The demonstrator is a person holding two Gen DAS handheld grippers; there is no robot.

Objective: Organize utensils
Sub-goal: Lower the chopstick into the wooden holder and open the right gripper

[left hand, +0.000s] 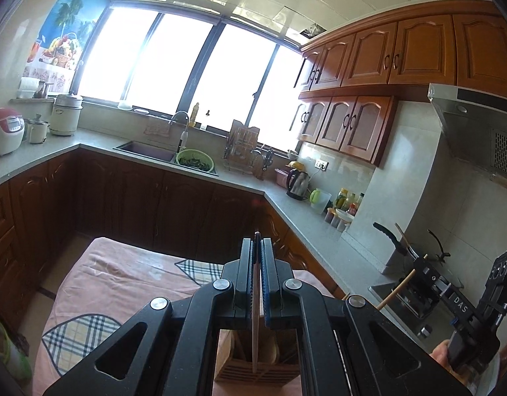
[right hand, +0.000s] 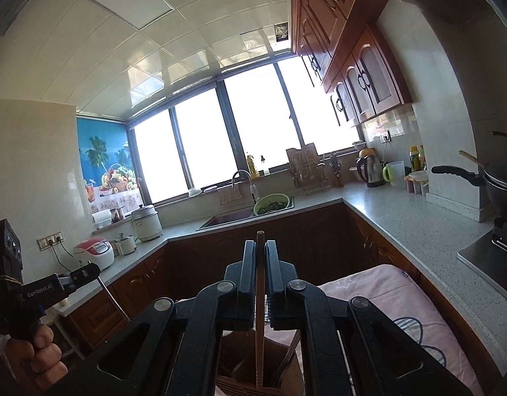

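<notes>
A pale chopstick stands upright, its lower end down inside the slatted wooden utensil holder on the near pink cloth. A browner chopstick stands upright in it too.

Wooden holder below the left gripper: top and sides masked by the gripper's black frame, base cut by the lower edge, contents too shadowed to identify beyond the one chopstick clamped between the jaws. Same holder under the right gripper: only a wedge visible, its second chopstick running down into it, lower end indistinct. Bottles ahead on the right counter: labels too small to read.
</notes>
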